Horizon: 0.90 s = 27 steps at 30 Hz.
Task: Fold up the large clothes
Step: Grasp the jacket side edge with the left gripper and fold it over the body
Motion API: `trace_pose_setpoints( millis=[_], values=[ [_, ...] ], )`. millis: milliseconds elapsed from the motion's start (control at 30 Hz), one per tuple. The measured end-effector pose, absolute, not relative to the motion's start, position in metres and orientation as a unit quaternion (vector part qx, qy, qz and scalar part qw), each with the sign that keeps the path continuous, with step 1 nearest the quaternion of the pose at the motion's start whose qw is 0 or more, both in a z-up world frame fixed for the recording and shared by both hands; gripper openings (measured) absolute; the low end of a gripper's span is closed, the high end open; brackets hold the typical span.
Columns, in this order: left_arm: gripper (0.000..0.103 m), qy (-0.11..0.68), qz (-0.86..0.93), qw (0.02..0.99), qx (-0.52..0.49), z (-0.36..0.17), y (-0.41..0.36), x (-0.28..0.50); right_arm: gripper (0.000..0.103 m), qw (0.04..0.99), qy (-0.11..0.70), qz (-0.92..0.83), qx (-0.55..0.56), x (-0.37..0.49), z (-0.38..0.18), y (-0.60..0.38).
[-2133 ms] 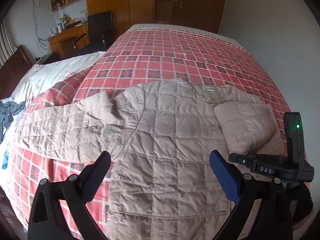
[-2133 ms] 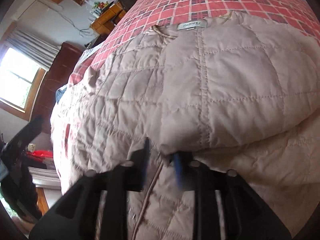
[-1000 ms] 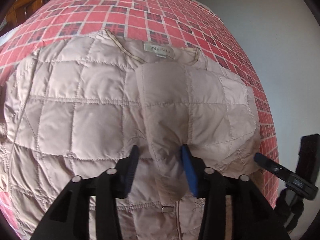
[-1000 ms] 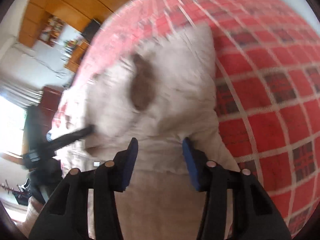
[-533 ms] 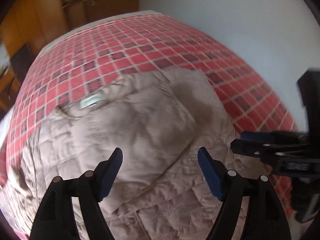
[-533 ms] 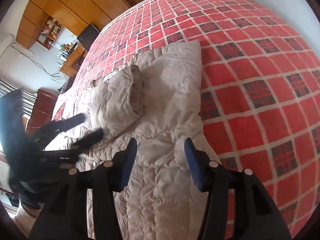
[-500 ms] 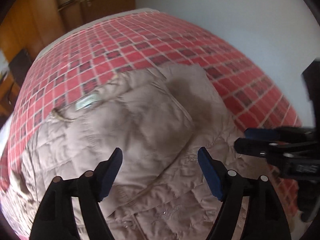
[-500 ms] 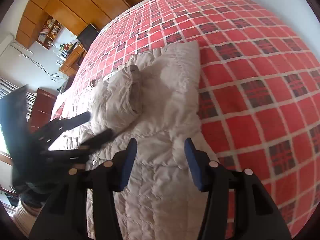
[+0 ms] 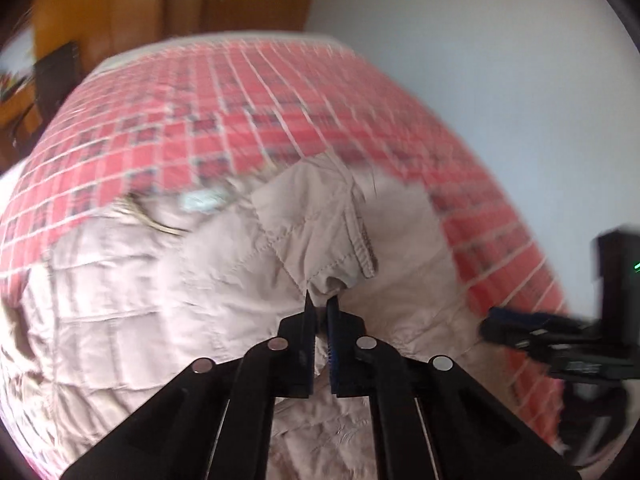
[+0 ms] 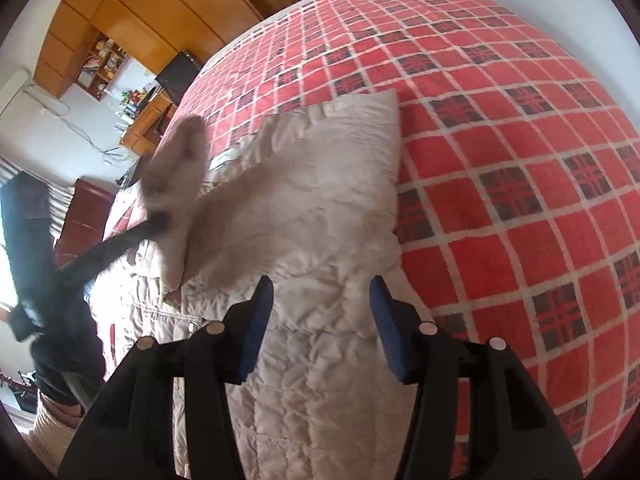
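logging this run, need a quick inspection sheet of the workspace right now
surface: bed under a red plaid blanket.
job's things: beige quilted jacket spread on the bed; its sleeve is lifted off the body.
clutter: nothing seen on the bed beside the jacket.
grippers: left gripper shut on the sleeve's edge; right gripper open above the jacket, holding nothing.
cables: a wire hangs on the far wall.
surroundings: wooden wardrobe, desk with small items, shelves, a window at the left edge; white wall beside the bed.
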<state>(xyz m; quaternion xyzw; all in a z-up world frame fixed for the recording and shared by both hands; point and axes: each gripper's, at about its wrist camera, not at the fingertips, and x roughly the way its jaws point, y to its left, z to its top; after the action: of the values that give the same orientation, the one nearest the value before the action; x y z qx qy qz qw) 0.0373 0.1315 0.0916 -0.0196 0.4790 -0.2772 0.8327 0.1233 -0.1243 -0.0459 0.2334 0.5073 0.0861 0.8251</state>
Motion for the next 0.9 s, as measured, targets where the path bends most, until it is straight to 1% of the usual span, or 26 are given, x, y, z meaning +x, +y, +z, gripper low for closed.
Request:
trace_pose_setpoints(
  millis=[100,200,267,300,367,400,433,467,567,600,633,700,767,800,833,867,900],
  values=[
    [0.005,0.471,-0.266,0.838,-0.071,0.104,0.180,0.039,0.051,0.821,0.514,0.098,0.227,0.132,-0.049,-0.114],
    [0.012,0.475,-0.249,0.837,-0.109,0.101,0.221,0.045,0.051,0.814,0.527,0.102,0.222,0.142,-0.058,-0.103],
    [0.025,0.474,-0.224,0.842,-0.123,0.094,0.248,0.048,0.051,0.810,0.537,0.095,0.214,0.146,-0.064,-0.097],
    [0.029,0.477,-0.218,0.841,-0.132,0.090,0.259,0.049,0.051,0.809,0.540,0.092,0.210,0.146,-0.066,-0.095],
    [0.041,0.486,-0.207,0.834,-0.163,0.080,0.285,0.050,0.051,0.810,0.542,0.089,0.204,0.146,-0.067,-0.093],
    [0.044,0.490,-0.205,0.828,-0.177,0.075,0.294,0.050,0.051,0.812,0.541,0.086,0.200,0.145,-0.065,-0.092],
    [0.050,0.497,-0.204,0.821,-0.193,0.070,0.304,0.048,0.054,0.815,0.540,0.080,0.195,0.144,-0.063,-0.091],
    [0.052,0.503,-0.197,0.816,-0.203,0.062,0.311,0.050,0.057,0.818,0.538,0.073,0.190,0.144,-0.060,-0.092],
    [0.054,0.529,-0.170,0.799,-0.229,0.037,0.329,0.056,0.069,0.825,0.538,0.040,0.169,0.147,-0.051,-0.094],
    [0.054,0.536,-0.156,0.794,-0.240,0.027,0.334,0.057,0.075,0.824,0.544,0.023,0.159,0.150,-0.051,-0.095],
    [0.054,0.540,-0.146,0.790,-0.251,0.021,0.343,0.058,0.076,0.823,0.548,0.008,0.150,0.152,-0.052,-0.097],
    [0.054,0.544,-0.127,0.784,-0.271,0.008,0.351,0.056,0.076,0.819,0.555,0.002,0.148,0.156,-0.056,-0.099],
    [0.052,0.548,-0.122,0.780,-0.276,-0.001,0.350,0.055,0.076,0.810,0.570,-0.003,0.140,0.164,-0.065,-0.098],
    [0.052,0.548,-0.122,0.783,-0.266,-0.002,0.347,0.055,0.073,0.806,0.578,-0.010,0.130,0.167,-0.070,-0.096],
    [0.052,0.548,-0.124,0.787,-0.255,-0.002,0.343,0.056,0.061,0.801,0.586,-0.014,0.121,0.170,-0.075,-0.094],
    [0.052,0.548,-0.126,0.790,-0.245,0.000,0.338,0.056,0.057,0.797,0.593,-0.017,0.113,0.173,-0.079,-0.092],
    [0.052,0.547,-0.130,0.792,-0.239,0.001,0.333,0.057,0.051,0.796,0.596,-0.022,0.106,0.176,-0.083,-0.091]
  ],
)
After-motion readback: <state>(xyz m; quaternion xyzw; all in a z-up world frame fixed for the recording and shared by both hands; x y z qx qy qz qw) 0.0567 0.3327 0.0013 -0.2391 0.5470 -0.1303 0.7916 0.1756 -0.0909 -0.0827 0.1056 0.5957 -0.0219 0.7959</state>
